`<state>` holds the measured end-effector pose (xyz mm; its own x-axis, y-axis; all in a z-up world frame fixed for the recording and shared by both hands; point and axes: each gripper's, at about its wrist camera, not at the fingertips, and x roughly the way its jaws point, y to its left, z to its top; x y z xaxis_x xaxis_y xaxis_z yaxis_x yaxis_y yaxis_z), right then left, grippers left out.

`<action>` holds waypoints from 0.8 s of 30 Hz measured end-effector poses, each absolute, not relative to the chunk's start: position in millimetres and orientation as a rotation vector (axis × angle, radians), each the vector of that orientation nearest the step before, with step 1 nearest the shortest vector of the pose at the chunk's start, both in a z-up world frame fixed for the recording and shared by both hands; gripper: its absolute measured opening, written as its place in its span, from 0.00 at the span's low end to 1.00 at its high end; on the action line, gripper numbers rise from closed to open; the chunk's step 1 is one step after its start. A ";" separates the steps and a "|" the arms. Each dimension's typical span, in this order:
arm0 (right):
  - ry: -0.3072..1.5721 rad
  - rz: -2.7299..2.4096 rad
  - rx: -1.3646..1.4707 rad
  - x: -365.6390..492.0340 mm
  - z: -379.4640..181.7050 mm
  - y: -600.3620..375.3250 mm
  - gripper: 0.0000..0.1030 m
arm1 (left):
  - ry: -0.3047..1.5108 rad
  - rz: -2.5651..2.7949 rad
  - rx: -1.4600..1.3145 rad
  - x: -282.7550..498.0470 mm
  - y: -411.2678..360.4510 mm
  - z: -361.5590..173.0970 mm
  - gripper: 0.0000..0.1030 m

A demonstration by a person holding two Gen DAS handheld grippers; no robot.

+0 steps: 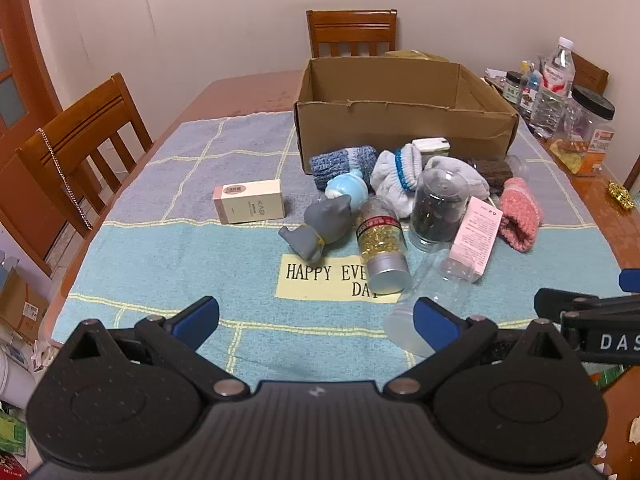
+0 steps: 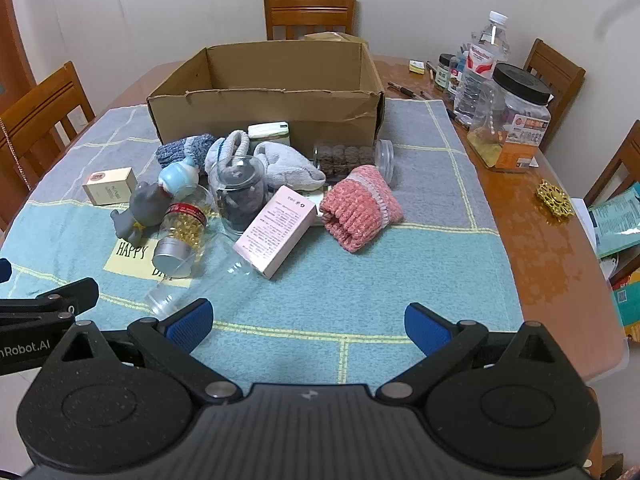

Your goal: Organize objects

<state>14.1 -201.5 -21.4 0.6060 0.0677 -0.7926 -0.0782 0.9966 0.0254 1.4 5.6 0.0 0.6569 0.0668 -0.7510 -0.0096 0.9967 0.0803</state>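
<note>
Both grippers (image 1: 316, 326) (image 2: 308, 326) spread wide – cardboard box (image 2: 264, 108) behind clutter.

Matt cardboard box (image 2: 264, 108) — fuzzy knit pink sock (image 2: 360, 208) (cloth), glossy wooden table (image 2: 532, 240).

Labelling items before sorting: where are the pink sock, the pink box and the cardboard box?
pink sock (image 2: 360, 208), right wrist view, middle of the knit.
pink box (image 2: 276, 230), right wrist view, printed top face.
cardboard box (image 2: 264, 110), right wrist view, front wall.
</note>
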 end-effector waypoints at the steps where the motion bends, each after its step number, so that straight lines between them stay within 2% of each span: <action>1: 0.917 0.084 -0.009 14.7 -22.0 -202.3 1.00 | 0.854 0.045 0.072 1.3 5.7 -0.3 0.99; 24: 0.913 0.084 -0.004 15.0 -21.6 -205.8 1.00 | 0.853 0.059 0.082 1.1 3.4 3.3 0.99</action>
<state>15.0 -205.8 -21.6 0.6084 0.0710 -0.7904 -0.0747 0.9967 0.0321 1.1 3.4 3.3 0.6566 0.0848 -0.7495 -0.0191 0.9952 0.0959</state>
